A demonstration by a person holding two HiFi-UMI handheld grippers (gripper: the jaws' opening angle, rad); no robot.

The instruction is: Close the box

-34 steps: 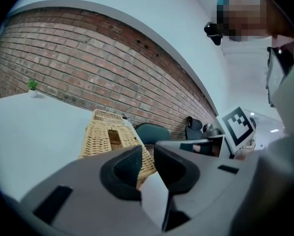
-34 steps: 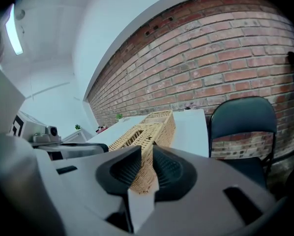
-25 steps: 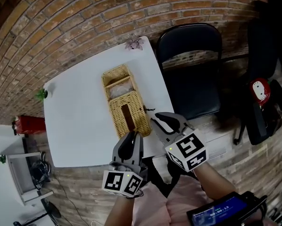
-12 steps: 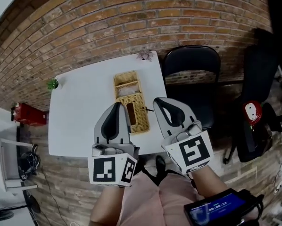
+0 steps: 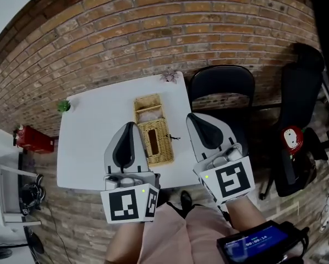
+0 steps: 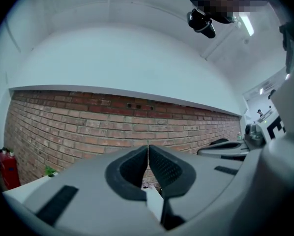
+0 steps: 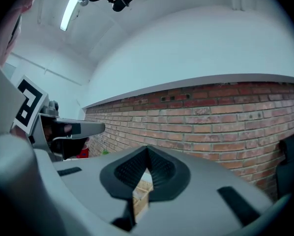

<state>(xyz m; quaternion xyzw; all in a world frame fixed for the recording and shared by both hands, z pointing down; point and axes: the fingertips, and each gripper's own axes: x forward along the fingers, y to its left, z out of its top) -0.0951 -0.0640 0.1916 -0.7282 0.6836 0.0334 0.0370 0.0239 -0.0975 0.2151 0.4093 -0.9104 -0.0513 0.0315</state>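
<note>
A woven wicker box (image 5: 153, 131) lies lengthwise on the white table (image 5: 93, 136). Its near part is covered by a lid with a dark slot; its far end stands open with something pale inside. My left gripper (image 5: 129, 126) hovers high above the table, just left of the box, jaws shut on nothing. My right gripper (image 5: 192, 117) hovers to the right of the box, also shut and empty. In the left gripper view the jaws (image 6: 148, 149) meet against a brick wall. In the right gripper view the shut jaws (image 7: 147, 152) leave a sliver of the box (image 7: 142, 194) visible below.
A black chair (image 5: 222, 100) stands against the table's right side. A small green plant (image 5: 64, 105) and a pinkish flower (image 5: 169, 77) sit on the table's far corners. A red object (image 5: 32, 138) is on the floor at left, dark bags (image 5: 294, 142) at right.
Both grippers have risen from the table's near edge to either side of the box, and both pairs of jaws have closed. The box has not moved.
</note>
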